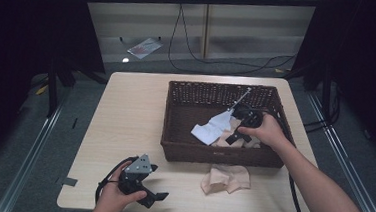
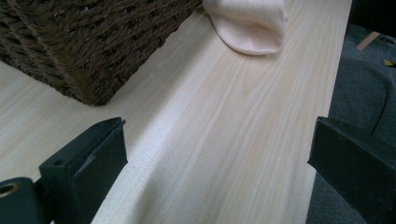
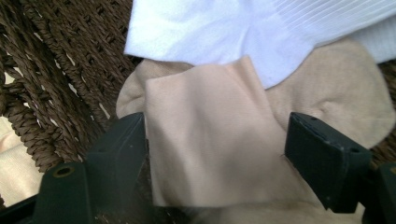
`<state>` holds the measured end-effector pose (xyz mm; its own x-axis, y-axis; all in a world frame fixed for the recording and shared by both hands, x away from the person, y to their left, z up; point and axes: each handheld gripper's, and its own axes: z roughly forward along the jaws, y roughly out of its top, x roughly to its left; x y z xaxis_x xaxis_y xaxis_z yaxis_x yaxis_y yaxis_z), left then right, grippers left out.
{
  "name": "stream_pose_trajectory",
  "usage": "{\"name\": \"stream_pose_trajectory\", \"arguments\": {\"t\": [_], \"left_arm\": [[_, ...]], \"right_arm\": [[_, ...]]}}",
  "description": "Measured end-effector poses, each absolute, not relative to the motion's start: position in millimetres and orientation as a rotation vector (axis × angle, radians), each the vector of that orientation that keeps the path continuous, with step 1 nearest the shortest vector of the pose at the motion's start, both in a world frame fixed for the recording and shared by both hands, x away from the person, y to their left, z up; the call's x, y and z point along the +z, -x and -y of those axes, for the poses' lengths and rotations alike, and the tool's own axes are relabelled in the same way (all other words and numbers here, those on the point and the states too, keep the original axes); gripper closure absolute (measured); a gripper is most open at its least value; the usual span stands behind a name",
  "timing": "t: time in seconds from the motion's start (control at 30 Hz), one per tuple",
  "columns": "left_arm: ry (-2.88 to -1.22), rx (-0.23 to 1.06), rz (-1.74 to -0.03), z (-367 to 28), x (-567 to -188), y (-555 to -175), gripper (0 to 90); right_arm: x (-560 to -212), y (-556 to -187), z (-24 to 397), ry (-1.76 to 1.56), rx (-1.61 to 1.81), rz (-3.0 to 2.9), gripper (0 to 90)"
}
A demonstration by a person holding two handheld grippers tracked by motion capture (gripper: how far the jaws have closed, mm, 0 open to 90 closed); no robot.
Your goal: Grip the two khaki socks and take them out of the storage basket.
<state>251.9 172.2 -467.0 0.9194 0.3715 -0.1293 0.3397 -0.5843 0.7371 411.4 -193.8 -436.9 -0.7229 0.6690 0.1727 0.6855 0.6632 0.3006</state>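
Bench (image 1: 124,131): pale wood, smooth matt grain. Basket (image 1: 173,150): dark brown woven wicker, rough and twisted. White sock (image 3: 224,28): finely ribbed knit cloth. Beige sock (image 3: 210,154): soft, smooth matt cloth. Second beige sock (image 1: 225,179) on the bench: the same cloth. Right hand-held gripper (image 3: 217,158): matt black plastic jaws.

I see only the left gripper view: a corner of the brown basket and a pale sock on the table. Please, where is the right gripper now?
Observer: The right gripper is down inside the basket, towards its front right part.
Operator: Is something between its jaws?
Observer: Yes. The jaws stand open, with a fold of a beige sock between them.
Operator: Does the basket hold anything else?
Observer: A white sock lies there, partly over that beige sock.
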Motion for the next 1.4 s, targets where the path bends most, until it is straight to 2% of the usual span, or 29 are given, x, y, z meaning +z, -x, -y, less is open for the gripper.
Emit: {"name": "stream_pose_trajectory", "arguments": {"t": [0.13,0.2,0.37,0.47,0.5,0.53,0.63,1.03,1.4], "left_arm": [[-2.247,0.051,-0.503,-173,-467,-252,3.6],[-2.241,0.05,-0.504,-172,-467,-252,3.6],[-2.25,0.055,-0.504,-174,-465,-252,3.6],[-2.242,0.056,-0.504,-174,-466,-252,3.6],[-2.241,0.055,-0.502,-174,-466,-252,3.6],[-2.241,0.056,-0.502,-174,-466,-252,3.6],[-2.246,0.059,-0.502,-174,-465,-252,3.6],[-2.244,0.055,-0.502,-172,-466,-252,3.6],[-2.247,0.058,-0.502,-171,-466,-252,3.6]], "right_arm": [[-441,-411,192,1.124,-0.535,2.831,23.8],[-443,-411,192,1.109,-0.526,2.845,28.9],[-445,-411,192,1.094,-0.518,2.828,49.1],[-445,-410,193,1.071,-0.481,2.851,67.1],[-446,-410,195,1.064,-0.49,2.836,75.8],[-446,-410,195,1.064,-0.49,2.836,75.8],[-443,-409,198,1.077,-0.501,2.802,86.2],[-428,-406,210,1.116,-0.566,2.753,88.2],[-389,-403,219,1.096,-0.606,2.773,88.2]]}}
